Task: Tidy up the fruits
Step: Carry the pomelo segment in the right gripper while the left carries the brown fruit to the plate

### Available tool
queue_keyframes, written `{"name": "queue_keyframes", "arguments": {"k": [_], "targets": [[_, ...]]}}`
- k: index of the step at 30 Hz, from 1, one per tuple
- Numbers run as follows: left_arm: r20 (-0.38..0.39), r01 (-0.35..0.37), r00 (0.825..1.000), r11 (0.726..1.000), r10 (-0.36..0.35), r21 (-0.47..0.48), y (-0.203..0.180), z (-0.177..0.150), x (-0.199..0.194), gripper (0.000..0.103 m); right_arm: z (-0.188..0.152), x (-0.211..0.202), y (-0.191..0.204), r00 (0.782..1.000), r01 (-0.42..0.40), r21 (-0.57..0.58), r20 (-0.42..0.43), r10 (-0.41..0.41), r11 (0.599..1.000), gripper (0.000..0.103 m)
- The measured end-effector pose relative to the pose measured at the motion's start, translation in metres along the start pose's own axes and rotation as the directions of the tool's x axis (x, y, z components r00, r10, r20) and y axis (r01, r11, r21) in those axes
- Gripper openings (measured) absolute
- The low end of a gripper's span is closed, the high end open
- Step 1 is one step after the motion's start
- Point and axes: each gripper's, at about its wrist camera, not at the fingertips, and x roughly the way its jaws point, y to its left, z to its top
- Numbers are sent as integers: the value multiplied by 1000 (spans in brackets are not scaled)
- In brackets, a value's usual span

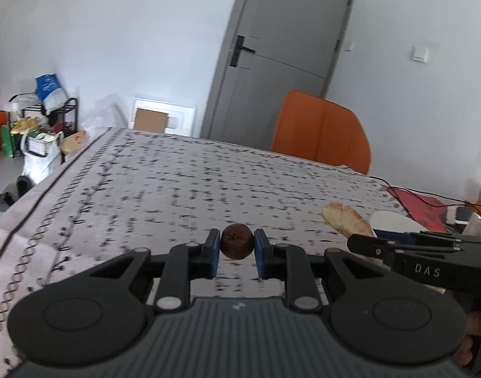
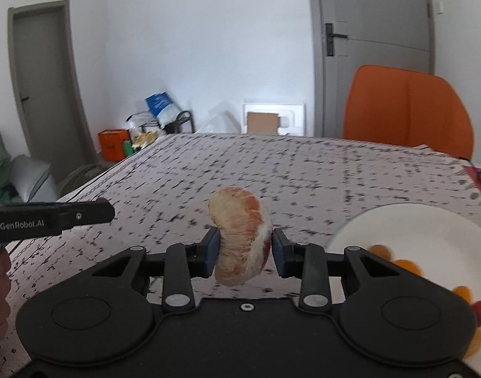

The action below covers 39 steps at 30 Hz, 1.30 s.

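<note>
Left claw (image 1: 237, 253) clenched on a small brown fruit (image 1: 236, 241), right claw (image 2: 243, 250) gripping a peeled citrus segment (image 2: 240, 239), both held above the patterned tabletop (image 1: 177, 182). Mid-carry, by the look of it, with a white plate (image 2: 414, 220) of small orange and red fruits just right of the right claw. Next move likely calls for lowering each piece to its spot before letting go.

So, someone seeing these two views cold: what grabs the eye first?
Each gripper holds fruit above the patterned tablecloth: the right gripper pinches a peeled citrus segment, the left gripper a small brown round fruit. A white plate with small orange fruits sits at right.
</note>
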Motion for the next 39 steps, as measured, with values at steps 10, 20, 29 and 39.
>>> {"name": "queue_keyframes", "arguments": {"k": [10, 20, 29, 39], "targets": [[-19, 47, 999, 998, -46, 52, -38, -2, 12, 21, -6, -22, -39, 997, 57, 52, 39, -60, 997, 34], [-24, 80, 997, 991, -78, 104, -75, -1, 22, 21, -15, -40, -73, 992, 107, 89, 60, -113, 990, 34], [-25, 111, 994, 983, -108, 147, -103, -3, 25, 21, -29, -56, -121, 970, 210, 180, 85, -228, 961, 57], [-42, 139, 990, 975, -134, 173, -121, -4, 33, 21, -50, -83, -138, 962, 223, 258, 99, -255, 940, 71]]}}
